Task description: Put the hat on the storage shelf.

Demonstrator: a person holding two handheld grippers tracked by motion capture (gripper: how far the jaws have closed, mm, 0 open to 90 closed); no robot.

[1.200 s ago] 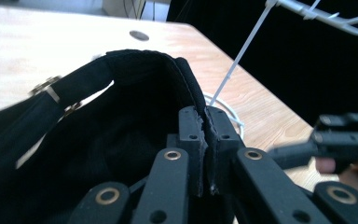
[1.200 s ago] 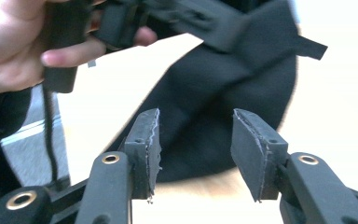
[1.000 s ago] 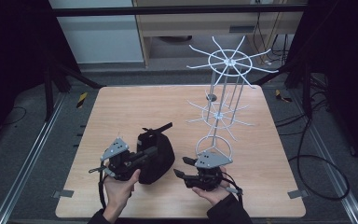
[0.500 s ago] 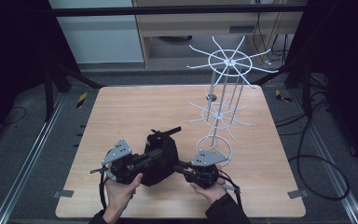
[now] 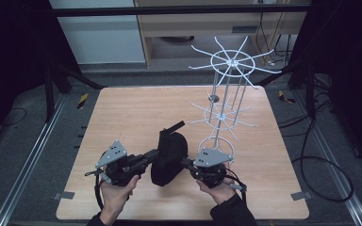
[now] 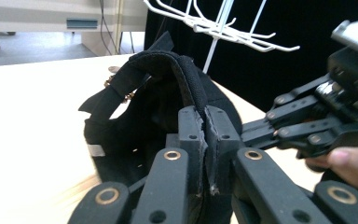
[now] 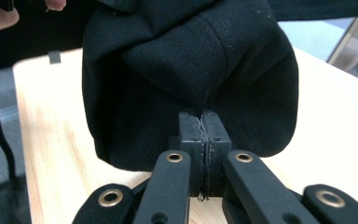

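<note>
Cap point(image 5: 168, 157) between both grippers, rack point(image 5: 226, 101) behind, perhaps touching neither.

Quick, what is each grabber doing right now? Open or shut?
Left gripper: shut on the black cap's edge.
Right gripper: shut on a fold of the black cap.

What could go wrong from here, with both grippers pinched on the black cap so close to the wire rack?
1. Each gripper, left and right, holds only a thin fold of the black cap; if the hands pull apart, the fabric may slip out of one.
2. The white wire rack stands just beyond the right gripper; a careless lift could knock its prongs or tip it.
3. The cap's loose strap sticks out and might snag on a prong.
</note>
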